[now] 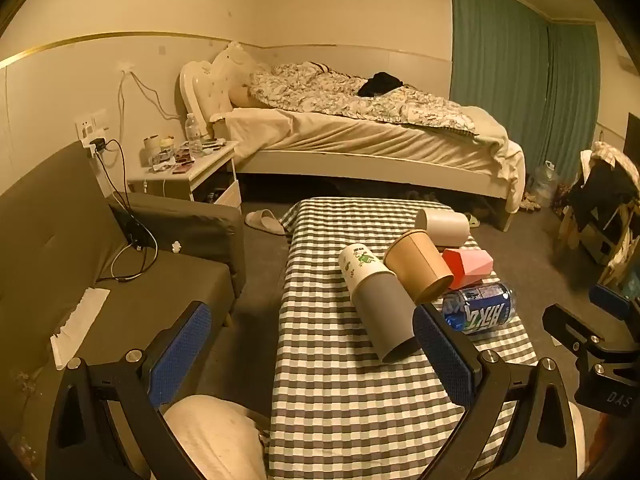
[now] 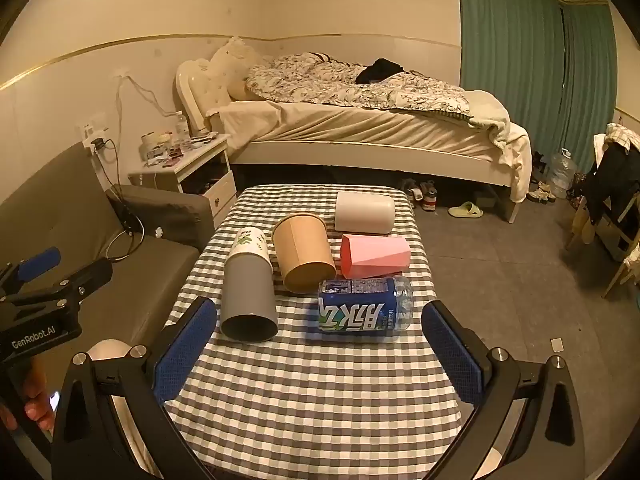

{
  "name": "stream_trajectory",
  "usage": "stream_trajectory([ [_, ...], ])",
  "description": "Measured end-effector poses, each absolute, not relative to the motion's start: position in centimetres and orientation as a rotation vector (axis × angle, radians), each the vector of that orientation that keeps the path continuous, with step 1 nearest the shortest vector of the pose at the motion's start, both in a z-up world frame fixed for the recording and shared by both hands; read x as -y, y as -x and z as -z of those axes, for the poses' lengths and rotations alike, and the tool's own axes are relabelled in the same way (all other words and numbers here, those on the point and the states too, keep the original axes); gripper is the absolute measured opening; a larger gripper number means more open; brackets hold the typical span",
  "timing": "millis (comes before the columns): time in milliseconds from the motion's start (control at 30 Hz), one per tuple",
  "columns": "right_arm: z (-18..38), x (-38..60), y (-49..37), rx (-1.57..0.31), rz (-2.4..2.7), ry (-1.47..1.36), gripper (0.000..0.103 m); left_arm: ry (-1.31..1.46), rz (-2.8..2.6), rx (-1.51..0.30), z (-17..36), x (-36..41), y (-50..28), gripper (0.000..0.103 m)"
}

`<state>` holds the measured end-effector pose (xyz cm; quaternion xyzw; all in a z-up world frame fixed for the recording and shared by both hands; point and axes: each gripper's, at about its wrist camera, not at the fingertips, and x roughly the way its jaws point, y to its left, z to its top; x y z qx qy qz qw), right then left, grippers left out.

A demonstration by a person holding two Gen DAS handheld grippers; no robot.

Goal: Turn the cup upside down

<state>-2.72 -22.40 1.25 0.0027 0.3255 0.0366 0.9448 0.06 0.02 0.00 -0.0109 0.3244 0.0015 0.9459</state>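
Note:
Several cups lie on their sides on a checkered table (image 2: 312, 392): a grey cup (image 2: 249, 296) (image 1: 384, 316) with its mouth toward me, a white printed paper cup (image 2: 250, 245) (image 1: 359, 263) behind it, a brown paper cup (image 2: 306, 254) (image 1: 418, 268), a pink faceted cup (image 2: 374, 256) (image 1: 468, 265) and a white cup (image 2: 364, 213) (image 1: 442, 226). My left gripper (image 1: 312, 352) is open and empty, near the table's left edge, its right finger close to the grey cup's mouth. My right gripper (image 2: 318, 350) is open and empty, just in front of the grey cup and a bottle.
A blue-labelled bottle (image 2: 366, 310) (image 1: 480, 308) lies on its side at the front right of the cups. A grey sofa (image 1: 120, 280) stands left of the table. A bed (image 2: 360, 136) and a nightstand (image 2: 188, 168) are behind. Each gripper shows at the other view's edge.

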Motion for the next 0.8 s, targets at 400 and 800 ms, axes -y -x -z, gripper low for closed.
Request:
stream_trajectory([
  [400, -1.3, 21.3, 3.0, -0.665, -0.087, -0.005, 0.103, 0.011, -0.012, -0.644, -0.1, 0.1, 0.4, 0.103],
  [800, -1.1, 21.8, 2.3, -0.678, -0.107, -0.002, 0.103, 0.014, -0.008, -0.647, -0.1, -0.1, 0.3, 0.103],
])
